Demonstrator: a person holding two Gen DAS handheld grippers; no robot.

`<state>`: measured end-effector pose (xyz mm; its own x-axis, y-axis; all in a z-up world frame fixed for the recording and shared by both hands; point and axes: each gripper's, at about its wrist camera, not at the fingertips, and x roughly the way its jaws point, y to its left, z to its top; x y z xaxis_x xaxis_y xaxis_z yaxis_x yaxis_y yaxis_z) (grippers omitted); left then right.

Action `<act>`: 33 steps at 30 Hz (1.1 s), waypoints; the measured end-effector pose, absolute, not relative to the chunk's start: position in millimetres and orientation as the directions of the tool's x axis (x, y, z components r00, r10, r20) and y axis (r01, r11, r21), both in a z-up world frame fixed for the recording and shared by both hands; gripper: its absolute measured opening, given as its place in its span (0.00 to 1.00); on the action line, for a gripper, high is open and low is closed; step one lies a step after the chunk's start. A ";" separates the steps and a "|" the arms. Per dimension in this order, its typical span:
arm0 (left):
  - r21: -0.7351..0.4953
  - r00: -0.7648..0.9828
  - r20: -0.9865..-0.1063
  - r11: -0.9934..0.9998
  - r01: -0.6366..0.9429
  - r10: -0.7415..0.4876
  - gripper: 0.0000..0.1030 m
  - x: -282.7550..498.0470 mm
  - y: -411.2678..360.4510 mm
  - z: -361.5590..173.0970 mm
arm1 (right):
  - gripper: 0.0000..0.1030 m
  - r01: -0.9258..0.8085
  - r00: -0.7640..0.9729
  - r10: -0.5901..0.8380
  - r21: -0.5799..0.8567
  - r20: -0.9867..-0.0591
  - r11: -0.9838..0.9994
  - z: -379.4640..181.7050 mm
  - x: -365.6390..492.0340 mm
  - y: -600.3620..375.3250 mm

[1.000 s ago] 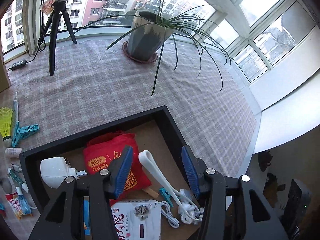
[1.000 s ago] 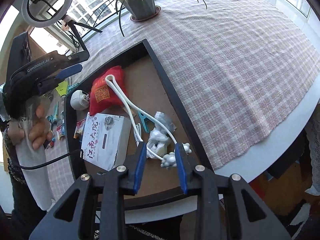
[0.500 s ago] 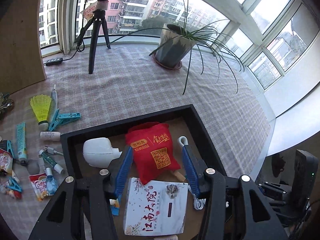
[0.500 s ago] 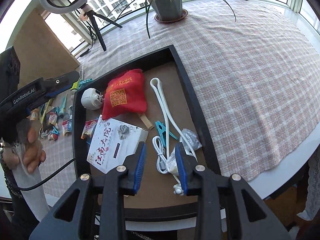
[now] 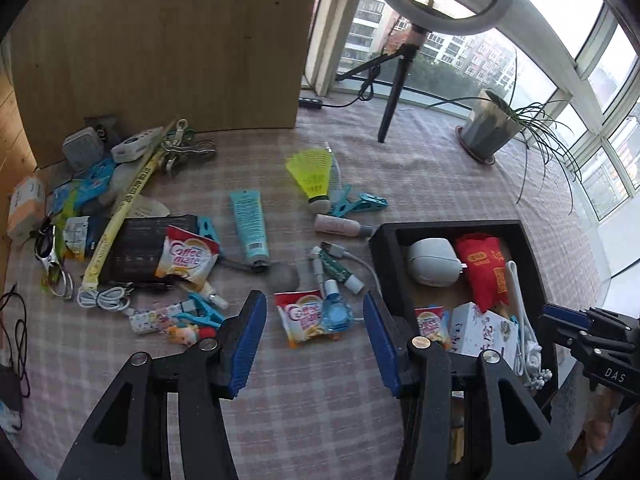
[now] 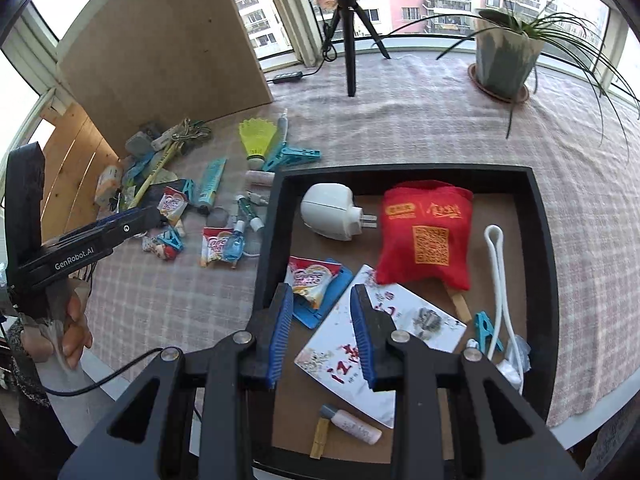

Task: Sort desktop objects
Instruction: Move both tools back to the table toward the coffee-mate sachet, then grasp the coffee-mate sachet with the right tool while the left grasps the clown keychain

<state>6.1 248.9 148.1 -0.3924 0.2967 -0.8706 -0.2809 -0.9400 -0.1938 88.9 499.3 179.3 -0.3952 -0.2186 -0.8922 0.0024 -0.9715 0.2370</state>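
The left gripper point(image 5: 314, 340) hangs over the checked tablecloth point(image 5: 420, 168) with its blue jaws apart and nothing between them; a Coffee-mate sachet point(image 5: 302, 318) with a small blue bottle point(image 5: 335, 312) on it lies just beyond the tips. The black tray point(image 6: 540, 240) sits at three o'clock from that sachet. The right gripper point(image 6: 320, 332) hovers above the tray, jaws parted and empty, over a white printed box point(image 6: 404, 320) and a second sachet point(image 6: 310, 278). Inside the tray I see a red pouch point(image 6: 424, 232), a white plug adapter point(image 6: 330, 216) at nine o'clock from it, and a white cable point(image 6: 500, 280) at three o'clock. Loose clutter remains on the cloth: a yellow shuttlecock point(image 5: 312, 172), a teal tube point(image 5: 250, 224), blue clips point(image 5: 356, 204).
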 end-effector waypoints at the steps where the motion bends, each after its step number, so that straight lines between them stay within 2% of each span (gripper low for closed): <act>1: -0.191 -0.394 -0.873 -0.946 -0.263 0.286 0.46 4.0 233.5 147.0 | 0.29 0.019 -0.393 -0.221 0.233 -0.892 -0.972 179.7 84.0 487.3; 6: -0.187 -0.378 -0.892 -0.964 -0.189 0.248 0.46 -5.3 171.1 128.8 | 0.29 0.075 -0.357 -0.251 0.240 -0.900 -0.968 166.9 57.4 434.3; 11: -0.205 -0.336 -0.909 -0.967 -0.152 0.246 0.46 -11.5 142.0 100.4 | 0.29 0.092 -0.300 -0.271 0.255 -0.915 -0.963 140.6 32.1 389.1; 17: -0.225 -0.287 -0.919 -0.957 -0.184 0.271 0.45 -14.8 143.7 73.4 | 0.29 0.092 -0.236 -0.296 0.281 -0.926 -0.955 115.1 4.7 351.2; 23: -0.182 -0.269 -0.931 -0.953 -0.243 0.247 0.45 -17.7 161.8 53.8 | 0.29 0.043 -0.164 -0.311 0.308 -0.936 -0.950 82.4 -20.1 339.2; 27: -0.117 -0.282 -0.939 -0.955 -0.272 0.195 0.45 -19.2 173.7 47.3 | 0.29 0.025 -0.147 -0.279 0.278 -0.949 -0.960 65.8 -30.4 337.6; 33: -0.109 -0.282 -0.940 -0.955 -0.278 0.189 0.45 -22.4 178.7 38.1 | 0.29 0.040 -0.115 -0.213 0.210 -0.970 -0.977 49.0 -39.1 332.5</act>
